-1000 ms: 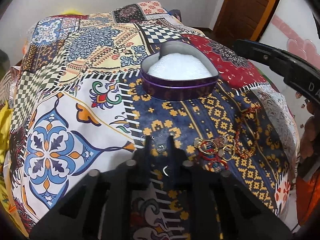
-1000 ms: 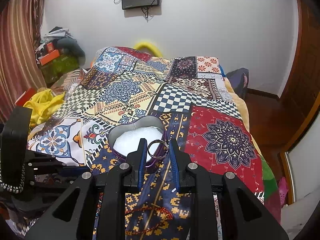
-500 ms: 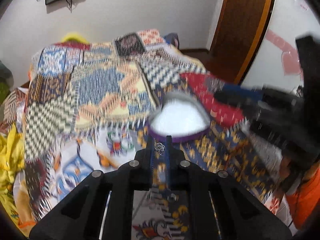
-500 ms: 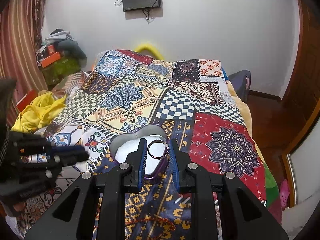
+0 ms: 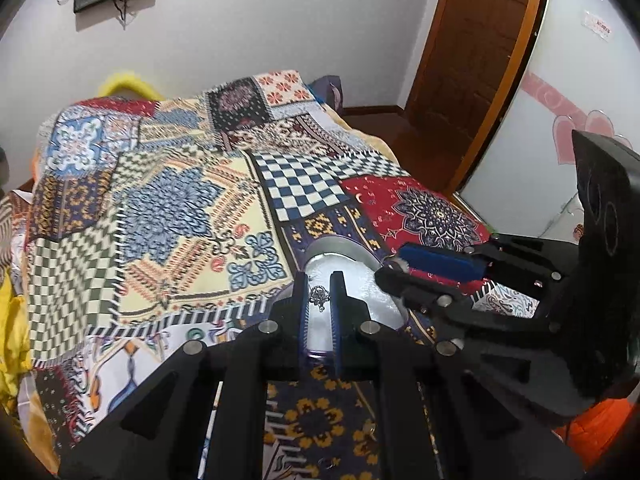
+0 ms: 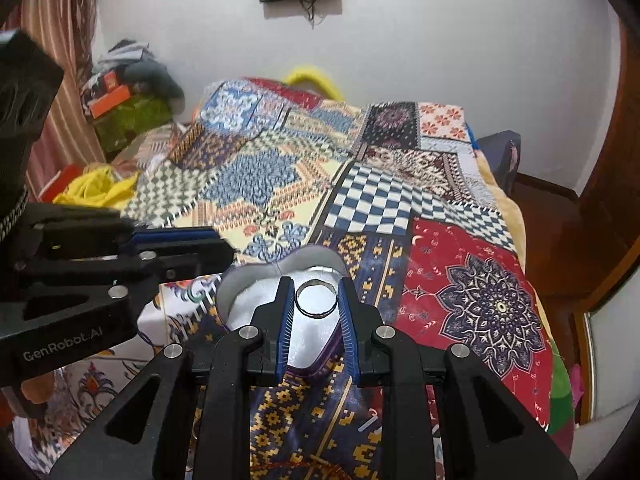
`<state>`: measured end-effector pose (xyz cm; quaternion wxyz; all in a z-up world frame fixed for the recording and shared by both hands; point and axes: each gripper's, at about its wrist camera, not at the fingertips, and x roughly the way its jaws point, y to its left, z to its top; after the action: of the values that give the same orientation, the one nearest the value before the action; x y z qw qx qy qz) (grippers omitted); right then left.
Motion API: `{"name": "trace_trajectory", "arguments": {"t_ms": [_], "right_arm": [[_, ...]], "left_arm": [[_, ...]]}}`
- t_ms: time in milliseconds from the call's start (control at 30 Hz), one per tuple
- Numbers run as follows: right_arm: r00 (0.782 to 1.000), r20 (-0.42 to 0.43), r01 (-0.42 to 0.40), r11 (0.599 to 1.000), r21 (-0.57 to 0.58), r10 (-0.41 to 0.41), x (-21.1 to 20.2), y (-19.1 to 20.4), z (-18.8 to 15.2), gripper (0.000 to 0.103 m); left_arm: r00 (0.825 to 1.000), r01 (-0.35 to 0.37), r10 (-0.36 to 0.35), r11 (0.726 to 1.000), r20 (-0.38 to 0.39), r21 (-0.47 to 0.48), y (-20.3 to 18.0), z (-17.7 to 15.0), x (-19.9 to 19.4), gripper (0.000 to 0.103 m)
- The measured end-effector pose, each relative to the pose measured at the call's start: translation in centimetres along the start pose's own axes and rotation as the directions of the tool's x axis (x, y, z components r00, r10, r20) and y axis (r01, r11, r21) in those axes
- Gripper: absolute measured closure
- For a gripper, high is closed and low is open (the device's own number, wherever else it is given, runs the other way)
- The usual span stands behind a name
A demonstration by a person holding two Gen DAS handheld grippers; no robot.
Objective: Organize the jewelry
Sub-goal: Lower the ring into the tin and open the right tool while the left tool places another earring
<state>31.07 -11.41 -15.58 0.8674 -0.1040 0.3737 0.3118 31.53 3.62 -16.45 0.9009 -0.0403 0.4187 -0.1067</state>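
A purple heart-shaped box (image 5: pixel 352 256) with white lining sits on the patchwork bedspread; it also shows in the right wrist view (image 6: pixel 256 284). My left gripper (image 5: pixel 319 298) is shut on a small silver filigree earring (image 5: pixel 319 297) and holds it over the box's near rim. My right gripper (image 6: pixel 316 300) is shut on a silver ring (image 6: pixel 315 300) and holds it above the box. Each gripper shows in the other's view, the right one (image 5: pixel 440 272) beside the box, the left one (image 6: pixel 176 246) to the left of it.
The patchwork bedspread (image 5: pixel 180 208) covers the bed. A little loose jewelry (image 6: pixel 320 464) lies on it near me. Yellow cloth (image 6: pixel 96 188) and a clutter pile (image 6: pixel 120 92) sit at the left. A wooden door (image 5: pixel 480 40) stands at the right.
My left gripper has lifted off the bedspread with the earring and moved up to the box. My right gripper has moved forward with the ring, over the box.
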Motion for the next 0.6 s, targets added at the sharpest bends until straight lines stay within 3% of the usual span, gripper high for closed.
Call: {"name": "trace_trajectory", "arguments": {"t_ms": [300,600], "right_arm": [[0.999,-0.051,-0.019,0.999,-0.030,0.017,1.1,-0.2,-0.7,0.083],[0.997,-0.072,-0.034,0.999,-0.035,0.031,1.4,0.0,-0.6,0.083]], "left_arm": [[0.998,0.021,-0.022,1.000,-0.051,-0.007,0.2,0.0,2.2,0.094],[0.998,0.026,-0.026,1.000,-0.055,-0.006,0.3,0.2,1.9,0.094]]}}
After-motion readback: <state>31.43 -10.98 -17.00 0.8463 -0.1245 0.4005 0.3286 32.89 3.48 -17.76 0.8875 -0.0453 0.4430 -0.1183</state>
